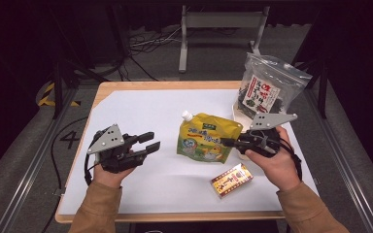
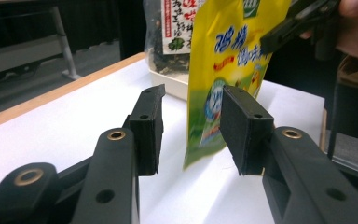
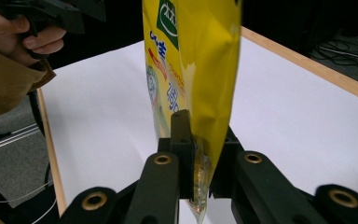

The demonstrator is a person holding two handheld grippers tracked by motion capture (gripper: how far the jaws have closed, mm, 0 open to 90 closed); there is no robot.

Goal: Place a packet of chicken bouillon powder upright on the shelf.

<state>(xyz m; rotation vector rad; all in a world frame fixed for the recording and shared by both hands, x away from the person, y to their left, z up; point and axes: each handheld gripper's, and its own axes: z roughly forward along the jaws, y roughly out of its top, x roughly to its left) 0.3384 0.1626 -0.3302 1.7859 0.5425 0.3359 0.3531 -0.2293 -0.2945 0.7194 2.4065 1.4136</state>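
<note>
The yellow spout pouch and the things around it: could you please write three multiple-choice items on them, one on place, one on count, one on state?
1. Where does the small red and gold box lie?
A. On the white sheet, near the person's right hand
B. Inside the white tray
C. Between the left gripper's jaws

2. How many packaged goods are on the table?
A. One
B. Three
C. Five

3. What is the right gripper doing?
A. Hanging open over bare table
B. Shut on the yellow pouch
C. Shut on the seaweed bag

Answers: 1 A, the high view shows it by that hand; 2 B, pouch, box and bag; 3 B, its jaws pinch the pouch's edge, while the left gripper stands open.
</note>
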